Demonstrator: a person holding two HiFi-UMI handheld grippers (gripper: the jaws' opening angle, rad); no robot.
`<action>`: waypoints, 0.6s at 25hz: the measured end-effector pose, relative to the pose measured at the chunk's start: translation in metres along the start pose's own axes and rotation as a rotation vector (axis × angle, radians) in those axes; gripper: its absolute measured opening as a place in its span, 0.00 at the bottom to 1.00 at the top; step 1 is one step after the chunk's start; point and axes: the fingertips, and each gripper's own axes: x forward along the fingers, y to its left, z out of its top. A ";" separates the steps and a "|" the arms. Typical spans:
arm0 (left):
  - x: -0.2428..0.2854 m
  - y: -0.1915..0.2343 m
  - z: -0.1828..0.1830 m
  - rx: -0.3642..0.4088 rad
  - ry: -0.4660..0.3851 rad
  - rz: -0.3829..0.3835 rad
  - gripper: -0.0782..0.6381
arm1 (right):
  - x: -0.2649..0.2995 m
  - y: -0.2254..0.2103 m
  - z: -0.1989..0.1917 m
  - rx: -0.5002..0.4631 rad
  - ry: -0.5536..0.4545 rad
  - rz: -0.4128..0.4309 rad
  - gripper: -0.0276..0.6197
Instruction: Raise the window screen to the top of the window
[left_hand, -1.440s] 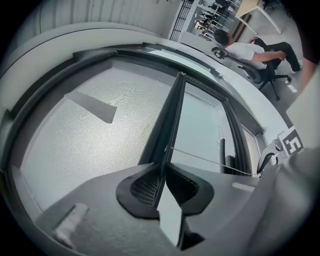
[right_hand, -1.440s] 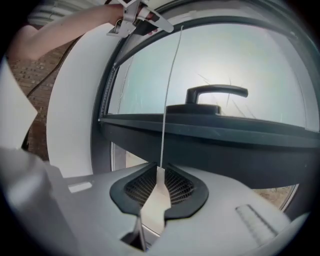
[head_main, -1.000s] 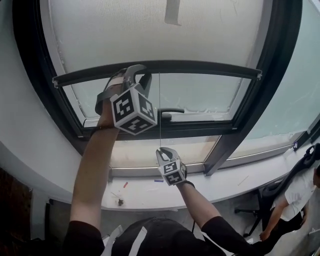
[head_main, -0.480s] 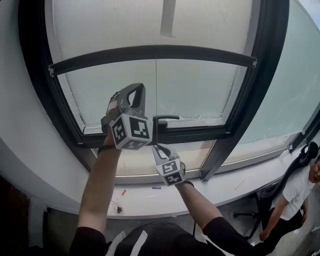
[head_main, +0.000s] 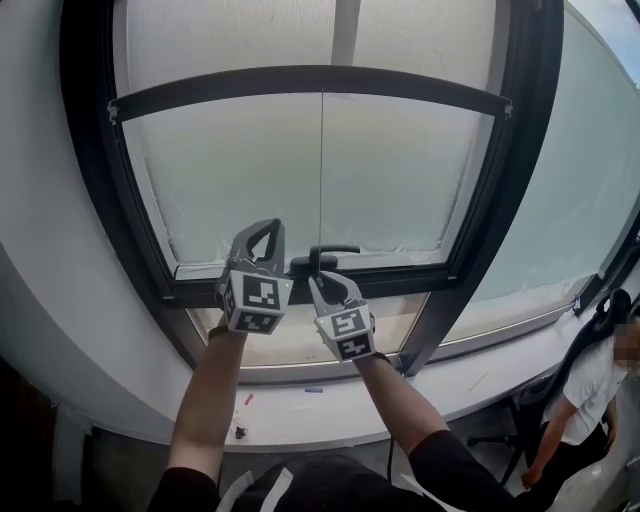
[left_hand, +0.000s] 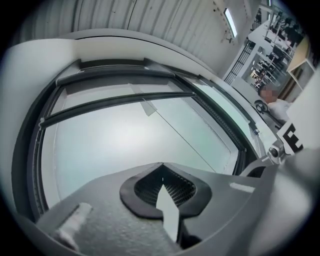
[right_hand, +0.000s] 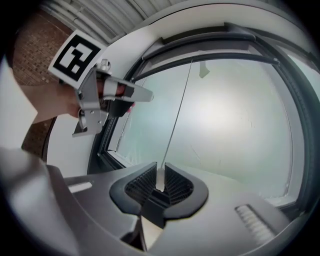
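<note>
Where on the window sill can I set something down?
Bare: the right stretch of the white window sill, between the dark frame post and the seated person. Crowded: small scraps dot its left stretch; the left gripper and right gripper hang above its middle.

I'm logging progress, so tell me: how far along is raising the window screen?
Done: the screen's bottom bar sits high, far above the window handle. In hand: the right gripper is shut on the pull cord; the left gripper is shut and empty. Left: a band of screen shows above the bar, so it isn't at the top yet.
</note>
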 end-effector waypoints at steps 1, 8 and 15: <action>-0.004 -0.001 -0.002 -0.021 0.008 -0.002 0.12 | 0.000 -0.003 0.008 -0.005 -0.015 -0.005 0.12; -0.018 -0.001 -0.018 -0.145 -0.006 0.005 0.12 | 0.001 -0.018 0.070 -0.022 -0.113 -0.023 0.12; -0.027 -0.005 -0.022 -0.162 0.001 0.007 0.12 | -0.006 -0.034 0.131 -0.050 -0.218 -0.048 0.13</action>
